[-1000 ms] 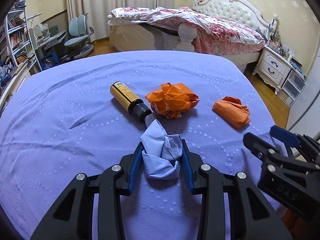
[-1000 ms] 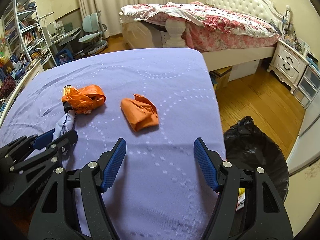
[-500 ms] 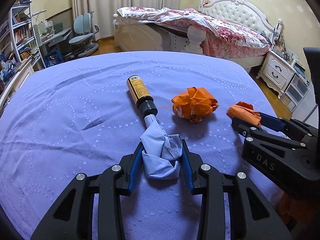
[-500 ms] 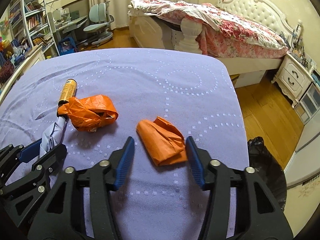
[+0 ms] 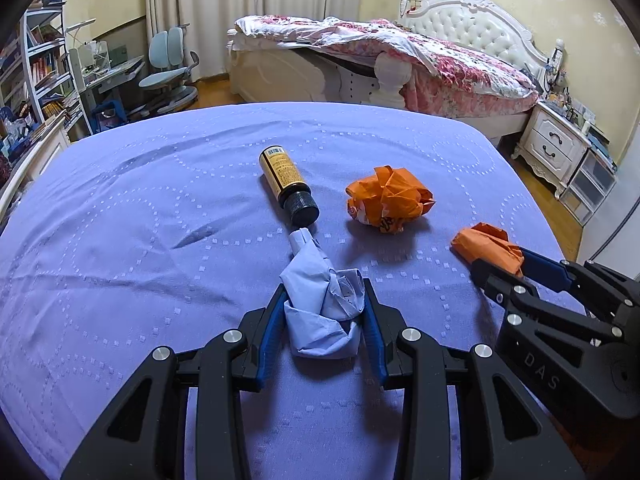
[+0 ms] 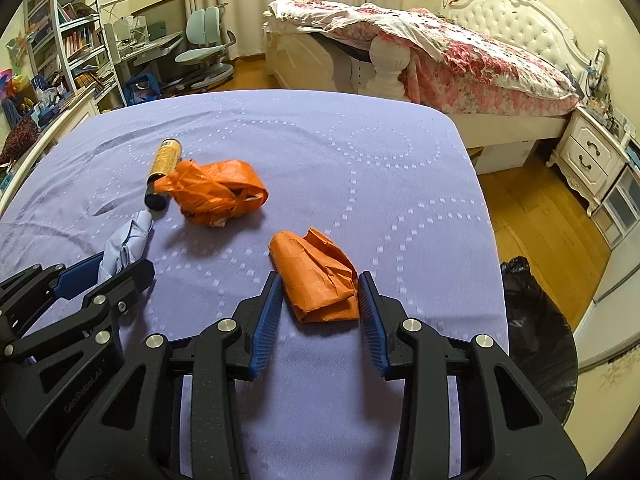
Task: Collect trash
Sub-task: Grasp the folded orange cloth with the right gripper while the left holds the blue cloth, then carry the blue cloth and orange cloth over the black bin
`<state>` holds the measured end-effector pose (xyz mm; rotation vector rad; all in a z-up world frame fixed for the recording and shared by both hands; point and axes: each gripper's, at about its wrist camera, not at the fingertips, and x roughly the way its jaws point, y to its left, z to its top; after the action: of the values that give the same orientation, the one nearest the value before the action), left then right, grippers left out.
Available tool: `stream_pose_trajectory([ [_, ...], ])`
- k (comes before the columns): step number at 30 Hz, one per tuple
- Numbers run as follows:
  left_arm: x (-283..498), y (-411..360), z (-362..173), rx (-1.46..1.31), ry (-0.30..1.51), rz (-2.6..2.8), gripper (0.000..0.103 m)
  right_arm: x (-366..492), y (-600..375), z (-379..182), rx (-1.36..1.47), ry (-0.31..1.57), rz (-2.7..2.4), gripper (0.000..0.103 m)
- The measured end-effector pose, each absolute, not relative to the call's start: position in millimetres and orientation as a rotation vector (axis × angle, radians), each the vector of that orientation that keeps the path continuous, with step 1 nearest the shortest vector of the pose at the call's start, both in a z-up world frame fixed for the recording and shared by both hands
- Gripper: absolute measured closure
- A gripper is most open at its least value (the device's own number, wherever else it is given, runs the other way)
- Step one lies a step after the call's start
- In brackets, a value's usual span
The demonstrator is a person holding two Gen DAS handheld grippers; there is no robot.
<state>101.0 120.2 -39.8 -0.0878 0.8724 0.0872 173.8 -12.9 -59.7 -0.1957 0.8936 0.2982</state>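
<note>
Only in the right wrist view: a black trash bag [image 6: 536,344] on the wooden floor past the right edge of the purple bedspread [image 6: 360,168], and the right gripper [image 6: 318,312] seen from behind, its blue pads either side of a flat orange paper wad [image 6: 316,276] near that right edge, right pad touching, left pad just beside. Jaws just closing in around it, far narrower than a second ago, when nothing lay between them.

Only in the left wrist view: the left gripper [image 5: 324,320] pinching a crumpled pale blue paper [image 5: 320,304], unchanged from a second ago; label and black cap of a brown bottle [image 5: 286,184] lying on its side mid-spread, cap just beside the blue paper's tip. A second, rounder orange crumpled wrapper [image 5: 388,198] right of the bottle, apart from it; partly hiding the bottle in the other view.
</note>
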Motion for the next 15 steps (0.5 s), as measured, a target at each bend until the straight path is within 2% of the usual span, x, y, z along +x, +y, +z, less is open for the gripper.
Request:
stream_pose_trajectory([
  [15,80,114,-38,-0.077,0.858,0.068,0.066,139,-22,-60,-0.185,0.893,0.306,0.065],
])
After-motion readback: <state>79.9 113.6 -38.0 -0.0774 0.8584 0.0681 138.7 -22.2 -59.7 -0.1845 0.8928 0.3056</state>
